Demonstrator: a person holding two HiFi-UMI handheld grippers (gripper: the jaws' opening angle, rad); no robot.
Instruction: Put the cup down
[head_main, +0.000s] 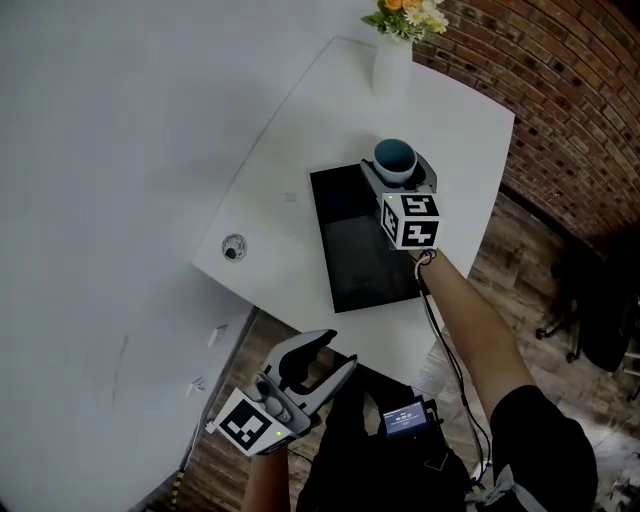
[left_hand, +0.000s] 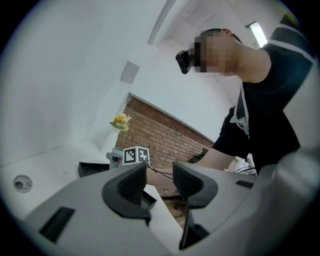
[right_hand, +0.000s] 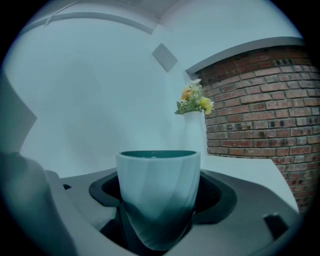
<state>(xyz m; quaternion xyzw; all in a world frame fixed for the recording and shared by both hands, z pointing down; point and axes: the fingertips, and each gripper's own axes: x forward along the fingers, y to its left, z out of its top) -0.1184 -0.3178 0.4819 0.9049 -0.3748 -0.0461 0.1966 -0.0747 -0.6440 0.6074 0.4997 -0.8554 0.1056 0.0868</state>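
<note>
Nothing legible as words, brand names or numbers. Only coded black-and-white square patterns, no letters: on the right marker cube (head_main: 411, 220) of the right gripper (head_main: 398, 172), toward 1 o'clock in the head view, and on the left marker cube (head_main: 248, 425) of the left gripper (head_main: 337, 352), toward 7 o'clock. At 6 o'clock in the same view, a small lit screen (head_main: 405, 420) on a dark device, showing bluish lines too small to read.

The cup (right_hand: 157, 195) is pale outside, darkening to teal at its base, and teal inside. My right gripper (head_main: 396, 172) is grey, its cube patterned in black-and-white squares. At frame centre, a black tray (head_main: 350, 250) on the white table (head_main: 290, 230). Upper right, a red-brown brick wall (head_main: 560, 110) and yellow-orange flowers (head_main: 405, 15).
</note>
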